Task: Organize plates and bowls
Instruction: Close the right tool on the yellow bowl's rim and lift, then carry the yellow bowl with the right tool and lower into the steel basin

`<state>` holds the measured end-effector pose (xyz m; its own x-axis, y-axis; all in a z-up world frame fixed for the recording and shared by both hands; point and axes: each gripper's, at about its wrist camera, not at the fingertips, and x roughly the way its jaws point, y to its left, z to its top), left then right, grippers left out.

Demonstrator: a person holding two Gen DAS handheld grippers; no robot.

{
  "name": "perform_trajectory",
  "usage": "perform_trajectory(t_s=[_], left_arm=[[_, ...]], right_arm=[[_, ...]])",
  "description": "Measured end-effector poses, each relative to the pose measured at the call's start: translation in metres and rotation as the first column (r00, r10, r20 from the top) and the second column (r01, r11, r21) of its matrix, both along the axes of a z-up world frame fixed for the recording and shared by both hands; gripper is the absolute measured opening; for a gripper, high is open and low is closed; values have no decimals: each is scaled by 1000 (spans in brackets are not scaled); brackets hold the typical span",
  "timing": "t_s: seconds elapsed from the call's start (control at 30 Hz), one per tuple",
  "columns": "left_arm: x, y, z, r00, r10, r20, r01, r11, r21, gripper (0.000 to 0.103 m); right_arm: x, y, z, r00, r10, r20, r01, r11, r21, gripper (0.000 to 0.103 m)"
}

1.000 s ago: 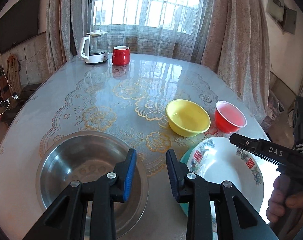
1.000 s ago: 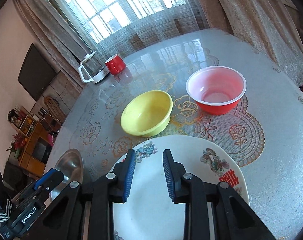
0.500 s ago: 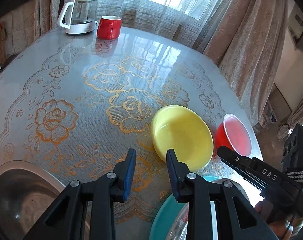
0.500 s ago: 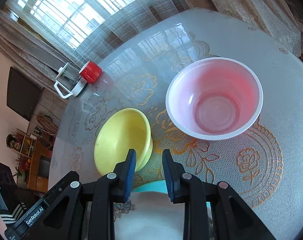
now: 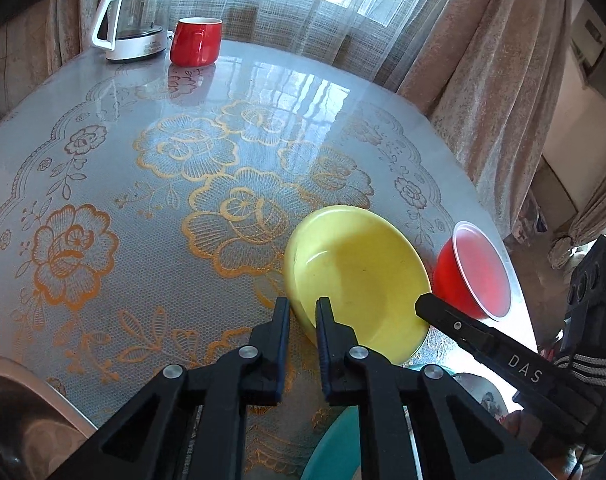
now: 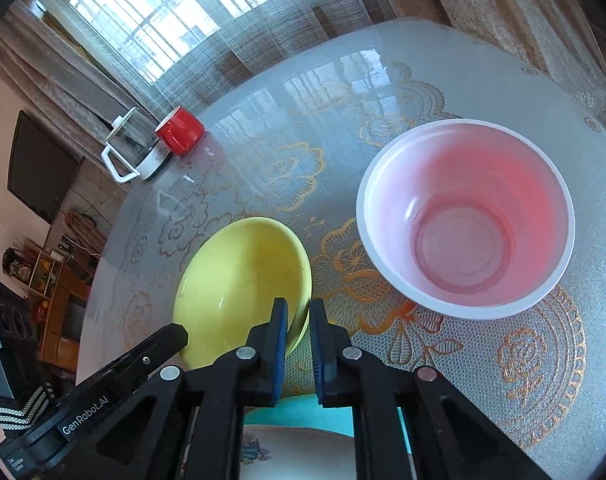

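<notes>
Both claws pinch the yellow bowl [image 5: 359, 276]: the left claw [image 5: 303, 312] its near rim, the right claw [image 6: 298, 312] the opposite rim. It sits on the table [image 5: 143, 184] beside the red bowl [image 6: 467, 216], so nothing appears stacked yet.

On the side of my right gripper [image 5: 519, 364], as my left camera sees it, I read the white letters "DAS". On the side of my left gripper [image 6: 85, 410], seen from my right camera, stands "GenRobot.AI". I can read no other text.
</notes>
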<state>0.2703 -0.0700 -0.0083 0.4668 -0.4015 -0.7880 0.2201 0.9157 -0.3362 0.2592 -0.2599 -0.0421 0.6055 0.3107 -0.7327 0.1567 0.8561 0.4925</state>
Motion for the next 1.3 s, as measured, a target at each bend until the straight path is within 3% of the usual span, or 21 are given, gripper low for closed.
perform_trajectory(t_s=[0.2,0.47,0.8,1.07,1.3], left_arm=[[-17,11,14,999,2,37,-2,1000,22,13],[-53,43,41,993,26,119,-25,1000,-8,14],[-106,115,64,980,94,172,-84,994,-64,14],[-139,173,60,966,198,167,-187,979,-79,14],[-151,200,38,962,249,111,-241,968,-75,14]], right_arm=[[-10,7,12,999,14,29,-15,1000,21,11],[-34,29,38,994,66,89,-68,998,12,11],[-64,85,59,973,183,141,-190,981,35,11],[-72,144,58,945,294,145,-302,952,40,11],[-74,178,40,929,360,87,-363,932,16,11]])
